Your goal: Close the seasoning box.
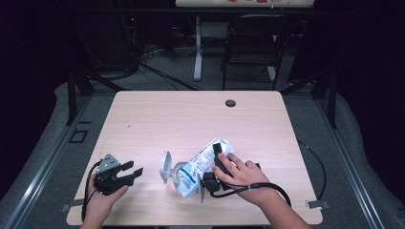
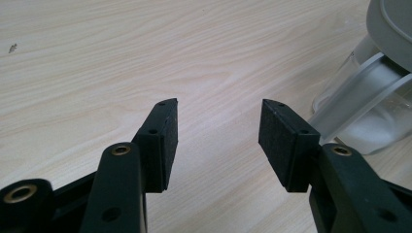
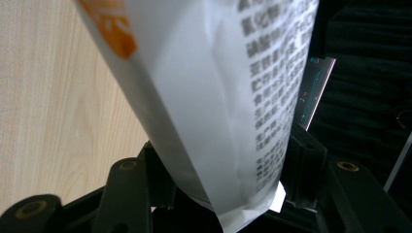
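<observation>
A white bag (image 1: 203,162) with blue print lies tilted on the wooden table (image 1: 191,114), its lower end at the mouth of a clear jar (image 1: 180,175) whose grey lid (image 1: 165,167) hangs open. My right gripper (image 1: 212,152) is shut on the bag's upper part, a hand wrapped around it. In the right gripper view the bag (image 3: 218,97), with black print and an orange mark, stands between the jaws of that gripper (image 3: 228,165). My left gripper (image 1: 135,168) rests open to the left of the jar, and between its open jaws (image 2: 219,104) there is only bare wood. The jar (image 2: 359,111) and lid (image 2: 393,24) stand at the right edge.
A round cable hole (image 1: 230,103) sits near the table's far edge. Beyond the table are a black chair (image 1: 253,43), a white desk leg (image 1: 197,47) and loose cables on the floor. A black cable (image 1: 315,162) loops off the table's right edge.
</observation>
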